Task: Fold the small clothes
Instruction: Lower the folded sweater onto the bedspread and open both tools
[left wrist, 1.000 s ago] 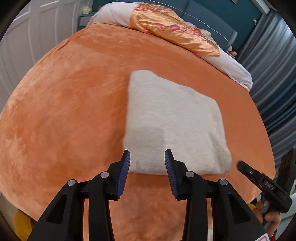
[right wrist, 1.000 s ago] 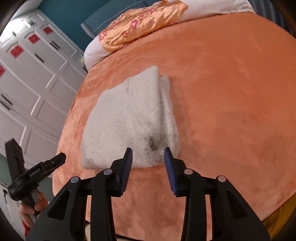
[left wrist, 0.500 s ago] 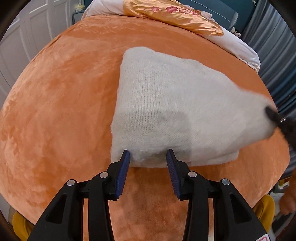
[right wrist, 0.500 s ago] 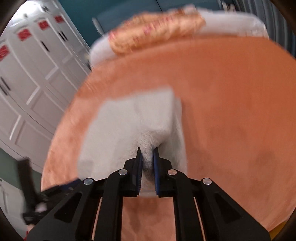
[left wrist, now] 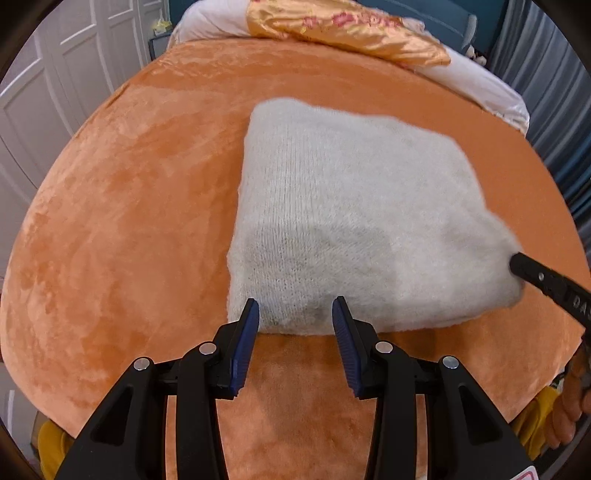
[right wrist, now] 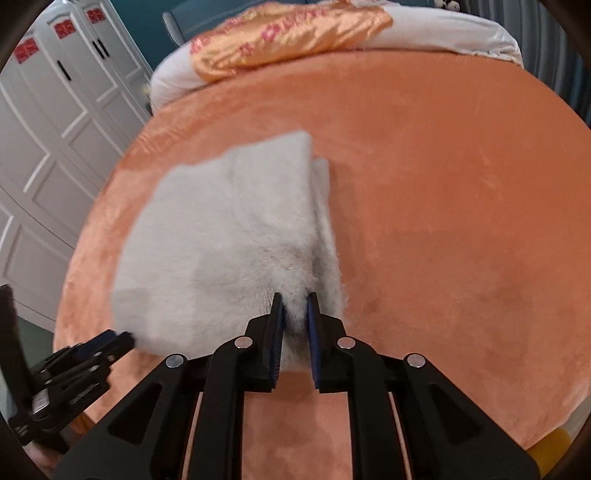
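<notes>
A folded white knit garment (left wrist: 354, 221) lies on the orange bed cover (left wrist: 129, 221). My left gripper (left wrist: 295, 314) is open, its fingertips at the garment's near left edge with nothing between them. My right gripper (right wrist: 294, 310) is shut on the garment's near right corner (right wrist: 236, 236) and shows in the left wrist view (left wrist: 546, 280) at that corner. The left gripper also shows in the right wrist view (right wrist: 114, 339) at the garment's near left corner.
An orange satin pillow (left wrist: 347, 29) on white bedding (left wrist: 480, 81) lies at the bed's far end. White wardrobe doors (right wrist: 48, 122) stand to the left. Grey curtains (left wrist: 554, 92) hang to the right. The bed's near edge is just below the grippers.
My right gripper has gone from open to shut on the garment's near right corner. My left gripper has moved in to the near left edge and stayed open.
</notes>
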